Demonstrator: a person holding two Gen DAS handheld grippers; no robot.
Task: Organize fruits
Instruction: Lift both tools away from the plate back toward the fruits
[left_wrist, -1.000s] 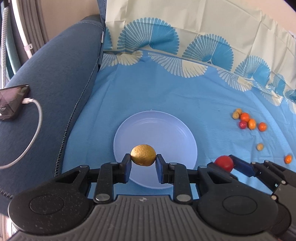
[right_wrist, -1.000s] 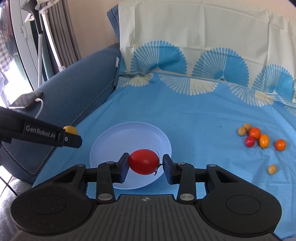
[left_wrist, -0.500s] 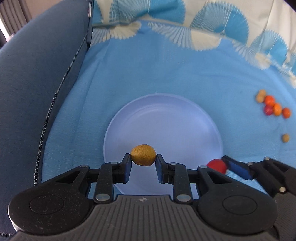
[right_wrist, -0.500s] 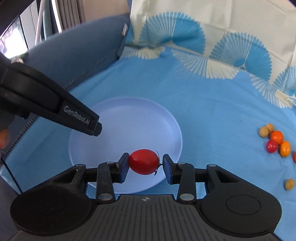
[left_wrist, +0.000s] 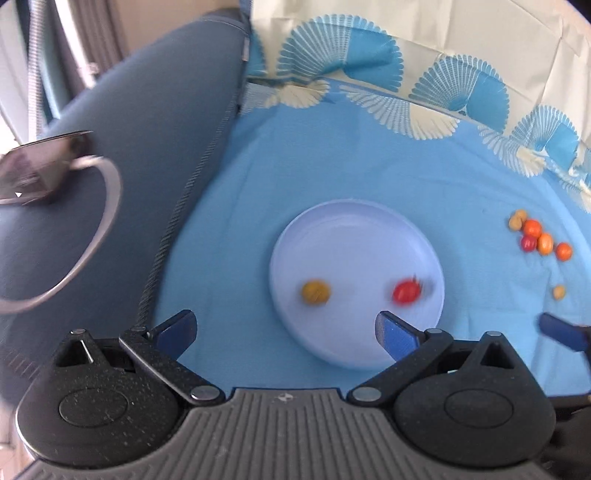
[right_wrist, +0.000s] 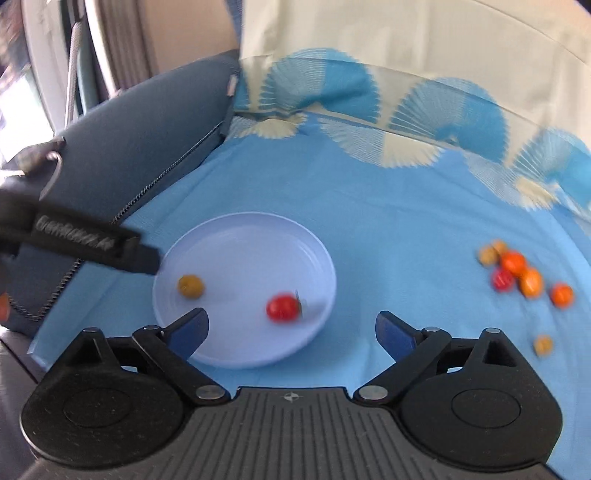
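Now, our left gripper (left_wrist: 286, 330): jaws apart, holding nothing.
Our right gripper (right_wrist: 291, 330): jaws apart too.
Plate (left_wrist: 354, 229): we see a yellow fruit (left_wrist: 315, 291) and a red tomato (left_wrist: 406, 291) lying apart.

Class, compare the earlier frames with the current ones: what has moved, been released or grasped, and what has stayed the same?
Both grippers let go. The left gripper opened and dropped the yellow fruit onto the plate; the right gripper opened and released the red tomato there too. Both have pulled back from the plate. The cluster of loose fruits on the blue cloth is unchanged.
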